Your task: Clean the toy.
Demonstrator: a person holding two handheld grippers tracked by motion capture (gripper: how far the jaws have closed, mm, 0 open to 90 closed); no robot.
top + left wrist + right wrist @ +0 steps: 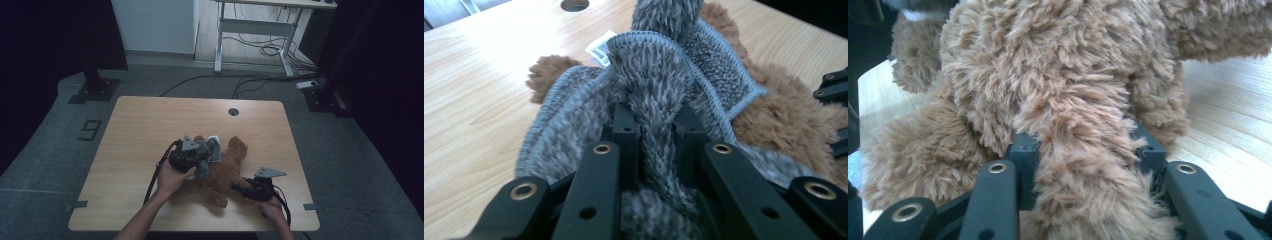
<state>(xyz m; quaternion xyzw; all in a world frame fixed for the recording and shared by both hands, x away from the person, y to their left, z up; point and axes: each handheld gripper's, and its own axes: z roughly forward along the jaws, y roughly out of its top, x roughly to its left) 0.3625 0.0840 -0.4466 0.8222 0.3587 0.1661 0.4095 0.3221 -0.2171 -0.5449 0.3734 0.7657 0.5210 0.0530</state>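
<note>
Pale wooden desk with a cable hole at its far edge, on grey carpet; a second desk frame stands behind (cables beneath). Brown teddy lies mid-desk. Left gripper: jaws pinched on its grey garment. Right gripper: jaws clamping a furry limb.

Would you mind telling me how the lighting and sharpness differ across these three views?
The high view is dim, with dark corners, leaving the brown teddy bear soft and low in detail. The left gripper view is brighter, with pale glare on the table and the grey knitted garment sharp. The right gripper view renders the fur crisply; its own black jaws at the bottom look slightly soft.
</note>
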